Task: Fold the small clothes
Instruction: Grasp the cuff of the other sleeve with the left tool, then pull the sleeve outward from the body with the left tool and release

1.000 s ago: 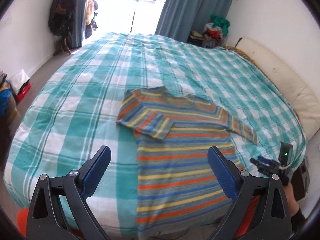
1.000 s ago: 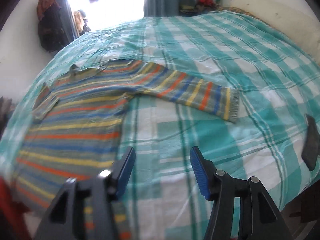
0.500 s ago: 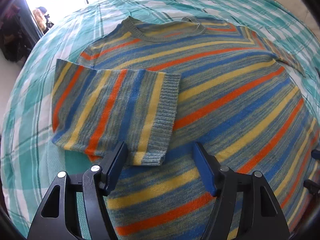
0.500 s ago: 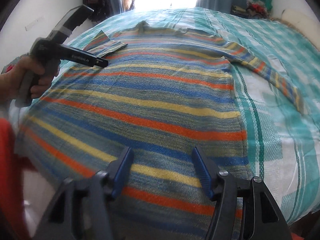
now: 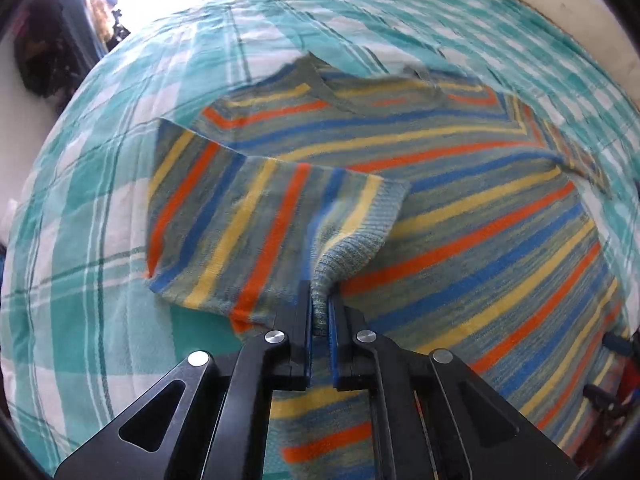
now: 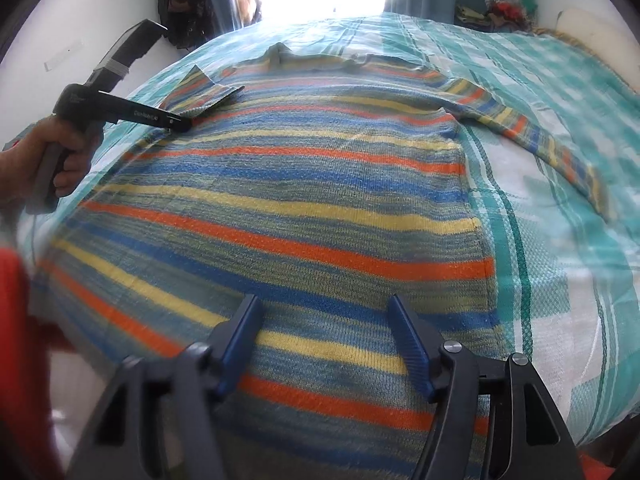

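Note:
A small sweater (image 5: 460, 240) (image 6: 300, 200) striped in blue, yellow and orange lies flat on the bed. Its left sleeve (image 5: 248, 216) is folded in over the chest. My left gripper (image 5: 320, 300) (image 6: 180, 123) is shut on that sleeve's ribbed cuff (image 5: 352, 256), which bunches up between the pads. My right gripper (image 6: 326, 320) hovers over the sweater's lower body near the hem. Its jaws are opening, and only flat knit lies below the gap, unpinched. The other sleeve (image 6: 532, 132) stretches out to the right across the bedcover.
The bed has a teal and white checked cover (image 5: 100, 200) (image 6: 580, 240). A hand (image 6: 52, 152) holds the left tool at the bed's left side. Something red (image 6: 16, 360) blurs the near left corner. Dark bags (image 6: 184, 12) hang beside the bright window, and clothes (image 6: 508, 4) are piled at the back right.
My left gripper has closed from wide open onto the folded sleeve's cuff, pinching it up. The right gripper holds its place over the hem with its jaws slightly wider.

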Available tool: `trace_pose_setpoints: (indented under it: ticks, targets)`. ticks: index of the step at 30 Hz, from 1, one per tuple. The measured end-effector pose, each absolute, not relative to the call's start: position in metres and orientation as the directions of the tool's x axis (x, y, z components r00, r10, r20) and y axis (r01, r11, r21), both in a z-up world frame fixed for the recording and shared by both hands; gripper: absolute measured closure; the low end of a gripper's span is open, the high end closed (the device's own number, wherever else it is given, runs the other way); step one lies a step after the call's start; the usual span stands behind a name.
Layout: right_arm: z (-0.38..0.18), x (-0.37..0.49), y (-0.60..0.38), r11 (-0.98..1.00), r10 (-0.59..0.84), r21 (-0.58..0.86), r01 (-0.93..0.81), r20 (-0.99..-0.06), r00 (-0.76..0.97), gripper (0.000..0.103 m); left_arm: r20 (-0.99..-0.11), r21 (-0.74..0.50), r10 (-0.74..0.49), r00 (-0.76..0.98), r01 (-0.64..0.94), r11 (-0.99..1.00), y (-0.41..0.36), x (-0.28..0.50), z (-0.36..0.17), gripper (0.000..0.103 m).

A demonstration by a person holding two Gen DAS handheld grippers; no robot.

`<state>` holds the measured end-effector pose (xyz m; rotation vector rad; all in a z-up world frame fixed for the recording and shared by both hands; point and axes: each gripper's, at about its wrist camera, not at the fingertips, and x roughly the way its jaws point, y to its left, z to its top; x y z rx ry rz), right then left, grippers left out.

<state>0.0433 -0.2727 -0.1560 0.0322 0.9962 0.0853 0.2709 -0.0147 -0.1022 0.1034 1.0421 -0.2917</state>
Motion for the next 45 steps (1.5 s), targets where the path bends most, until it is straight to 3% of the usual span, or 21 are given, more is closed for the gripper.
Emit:
trace_pose_setpoints:
  ticks: [5,8,11,18,25,45]
  targets:
    - [-0.156,0.042,-0.272,0.996,0.082,0.058,-0.06,-0.837,0.542,0.037,-0.763,-0.431,-0.213,0.61,-0.235,0.871,0.147,0.279,-0.066,0.098]
    - [-0.157,0.043,-0.272,0.996,0.084,0.062,-0.059,-0.837,0.54,0.036,-0.8,-0.436,-0.12,0.588,-0.431,0.79,0.218,0.275,-0.084,0.099]
    - [-0.157,0.043,-0.271,0.997,0.081,0.06,-0.057,-0.838,0.54,0.035,-0.829,-0.445,-0.111,0.548,-0.525,0.725,0.25,0.265,-0.113,0.099]
    - [-0.158,0.043,-0.271,0.997,0.076,0.052,-0.058,-0.837,0.543,0.034,-0.835,-0.423,-0.079,0.544,-0.543,0.725,0.253,0.245,-0.127,0.099]
    - [-0.16,0.045,-0.271,0.998,0.067,0.043,-0.056,-0.838,0.542,0.032,-0.884,-0.304,-0.003,0.467,-0.571,0.763,0.255,0.248,-0.151,0.099]
    - [-0.162,0.046,-0.271,0.997,0.067,0.043,-0.057,-0.837,0.543,0.031,-0.891,-0.245,0.043,0.452,-0.559,0.792,0.248,0.246,-0.164,0.099]
